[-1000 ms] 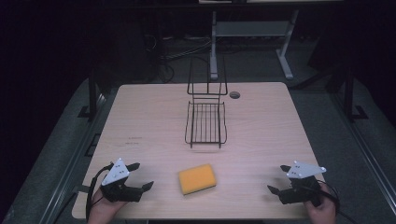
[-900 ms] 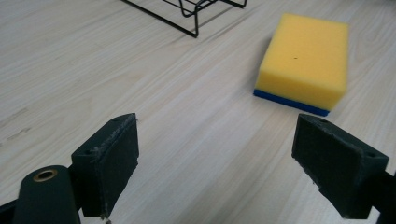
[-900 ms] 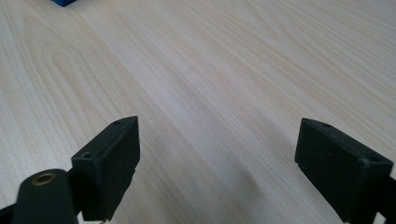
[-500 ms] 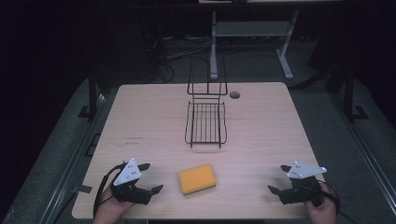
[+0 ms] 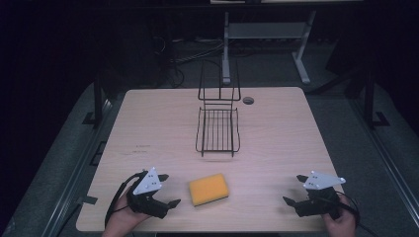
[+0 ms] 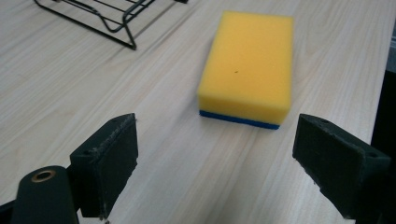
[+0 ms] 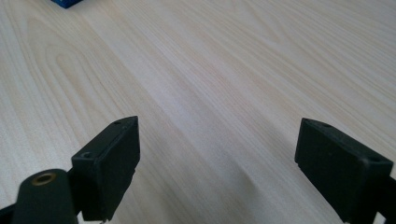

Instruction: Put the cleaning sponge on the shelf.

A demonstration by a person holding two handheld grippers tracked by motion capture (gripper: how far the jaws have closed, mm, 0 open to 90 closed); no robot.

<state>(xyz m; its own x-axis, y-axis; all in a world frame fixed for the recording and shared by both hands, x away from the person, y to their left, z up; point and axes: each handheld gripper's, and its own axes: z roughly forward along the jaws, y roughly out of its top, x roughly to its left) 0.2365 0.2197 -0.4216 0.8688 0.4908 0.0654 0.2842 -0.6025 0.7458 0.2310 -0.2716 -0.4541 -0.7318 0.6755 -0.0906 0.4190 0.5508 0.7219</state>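
I see a pale matt wood-grain table (image 5: pixel 276 148), a yellow foam sponge (image 6: pixel 247 65) with a fine porous top and thin blue underlayer, a thin black wire rack (image 5: pixel 218 129), and matt black, slightly rough-edged pads (image 6: pixel 108 154) on my left hand-held gripper (image 6: pixel 229 163), same on the right hand-held gripper (image 7: pixel 229 163).

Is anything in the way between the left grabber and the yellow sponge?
No. The left gripper is open and faces the sponge, with only bare table between them. The wire rack sits farther back, off that line.
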